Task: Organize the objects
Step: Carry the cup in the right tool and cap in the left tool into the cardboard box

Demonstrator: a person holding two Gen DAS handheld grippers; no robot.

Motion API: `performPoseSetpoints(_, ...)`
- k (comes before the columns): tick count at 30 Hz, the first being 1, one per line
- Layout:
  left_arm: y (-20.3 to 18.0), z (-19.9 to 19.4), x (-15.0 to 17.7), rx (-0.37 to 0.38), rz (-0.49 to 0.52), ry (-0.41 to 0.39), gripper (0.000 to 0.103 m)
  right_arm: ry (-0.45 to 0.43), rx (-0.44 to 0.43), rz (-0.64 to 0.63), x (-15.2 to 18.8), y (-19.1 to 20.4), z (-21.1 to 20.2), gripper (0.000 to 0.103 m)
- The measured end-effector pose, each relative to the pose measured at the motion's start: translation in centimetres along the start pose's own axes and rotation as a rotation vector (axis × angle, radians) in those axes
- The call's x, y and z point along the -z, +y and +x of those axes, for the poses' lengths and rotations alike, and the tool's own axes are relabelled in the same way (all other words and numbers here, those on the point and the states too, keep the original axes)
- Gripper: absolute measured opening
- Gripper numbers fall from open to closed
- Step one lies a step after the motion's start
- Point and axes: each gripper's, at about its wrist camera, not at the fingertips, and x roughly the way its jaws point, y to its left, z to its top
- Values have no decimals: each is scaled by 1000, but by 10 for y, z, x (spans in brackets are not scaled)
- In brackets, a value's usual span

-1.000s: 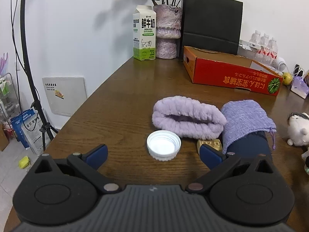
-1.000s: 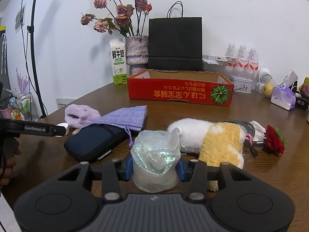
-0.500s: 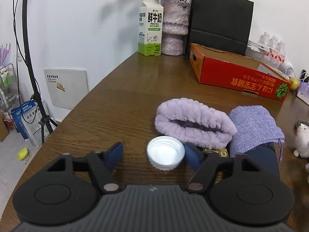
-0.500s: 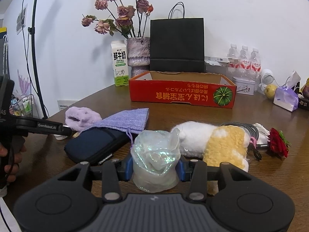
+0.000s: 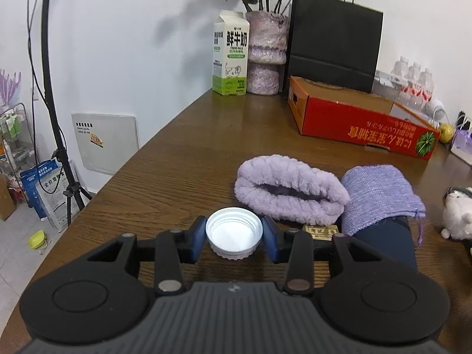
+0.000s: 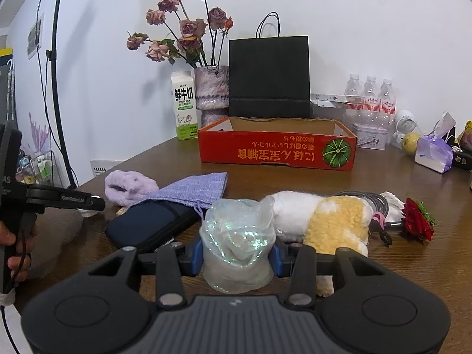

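The left gripper (image 5: 234, 237) has just been closing its jaws, now clamped on a round white plastic lid (image 5: 234, 233) near the brown wooden table's (image 5: 183, 159) left edge. The right gripper's (image 6: 237, 255) jaws squeeze a shiny see-through bag (image 6: 237, 243).

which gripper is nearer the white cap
Left. The left gripper has just been closing, and its fingers now flank the white cap. The right gripper is off to the side, shut on a clear bag.
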Motion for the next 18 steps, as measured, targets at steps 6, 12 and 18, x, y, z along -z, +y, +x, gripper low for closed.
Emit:
performPoseSetpoints(6, -5, -20, 1, -6, -18, -45, 41, -18, -4, 6, 1, -4, -8, 42)
performPoseSetpoints(12, -16, -43, -5, 17, -9, -95, 41, -39, -5, 9, 0, -7, -18, 42)
performPoseSetpoints(18, -37, -63, -11, 65, 8, -139, 41, -73, -3, 7, -4, -11, -29, 42)
